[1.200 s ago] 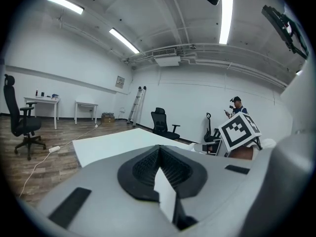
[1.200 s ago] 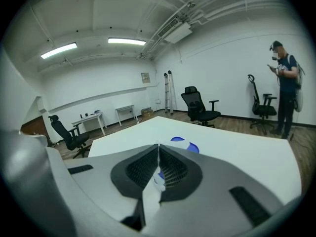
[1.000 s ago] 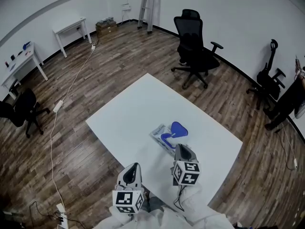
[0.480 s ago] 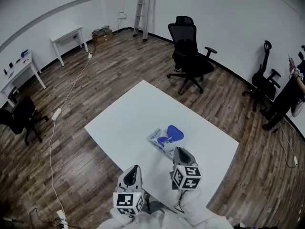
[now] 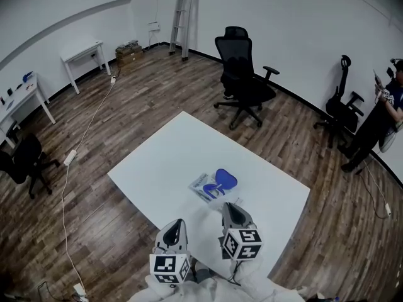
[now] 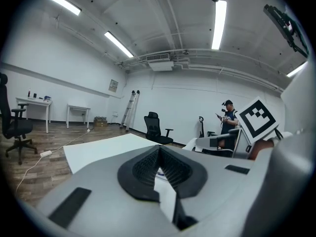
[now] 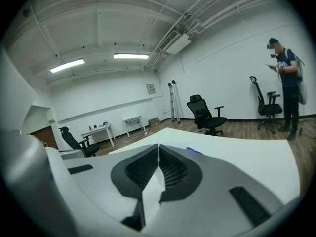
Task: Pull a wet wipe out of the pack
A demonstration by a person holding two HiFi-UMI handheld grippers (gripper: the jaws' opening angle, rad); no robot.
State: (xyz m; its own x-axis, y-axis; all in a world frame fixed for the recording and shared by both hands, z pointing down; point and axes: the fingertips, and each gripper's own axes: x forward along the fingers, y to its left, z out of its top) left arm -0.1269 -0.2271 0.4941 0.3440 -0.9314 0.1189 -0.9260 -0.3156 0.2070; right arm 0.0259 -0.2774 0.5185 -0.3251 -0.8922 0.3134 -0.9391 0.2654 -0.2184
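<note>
The right gripper (image 7: 158,149) is clenching a wet wipe (image 7: 148,194), the pack (image 5: 206,185) lying just ahead of it on the counter (image 5: 170,150). Unpinned (left gripper (image 6: 159,151) idling alongside, clenched empty), the pack is risking being dragged along.

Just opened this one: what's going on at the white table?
A person stands at a white table with tongs in each hand. The right tongs are shut on a white wet wipe, close to the wet wipe pack, which lies on the table with its blue lid flipped open. Whether the wipe is fully clear of the pack is hard to tell. The left tongs are closed as well, beside the right ones and away from the pack.
</note>
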